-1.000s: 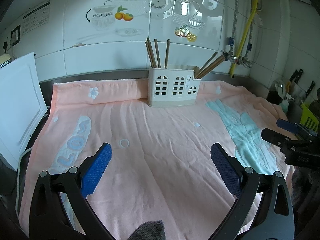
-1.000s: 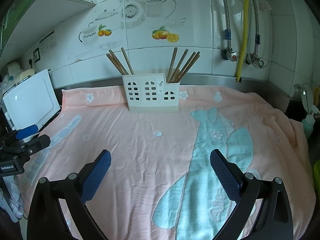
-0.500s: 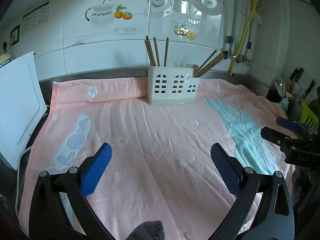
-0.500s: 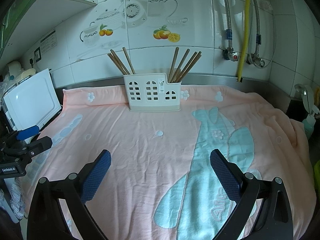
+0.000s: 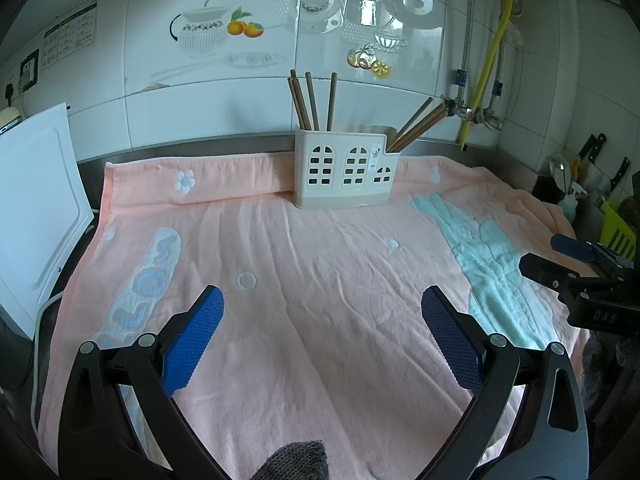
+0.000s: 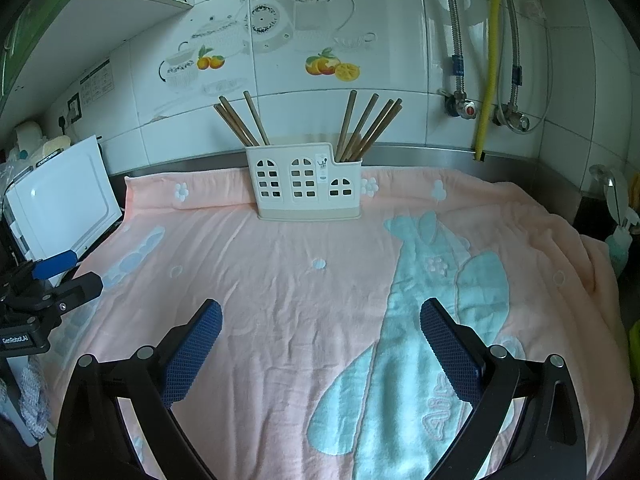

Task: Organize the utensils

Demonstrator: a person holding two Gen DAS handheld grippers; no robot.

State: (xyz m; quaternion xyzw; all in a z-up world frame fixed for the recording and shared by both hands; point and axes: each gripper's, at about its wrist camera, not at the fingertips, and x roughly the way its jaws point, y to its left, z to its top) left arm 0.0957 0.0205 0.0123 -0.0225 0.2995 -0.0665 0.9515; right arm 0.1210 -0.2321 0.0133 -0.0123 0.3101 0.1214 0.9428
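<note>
A cream utensil holder with window cut-outs stands at the back of a pink towel, also in the right wrist view. Brown chopsticks stand in its left compartment and more chopsticks lean out of its right one; the right wrist view shows both bunches. My left gripper is open and empty above the towel's near part. My right gripper is open and empty, also above the towel. Each gripper shows at the edge of the other's view.
A white cutting board leans at the left edge. A tiled wall with pipes and a yellow hose is behind. Knives and a green rack stand at the far right. A spray bottle stands past the towel's right edge.
Both grippers have shifted only slightly; the view of the holder has drifted a little. Both stay open and empty.
</note>
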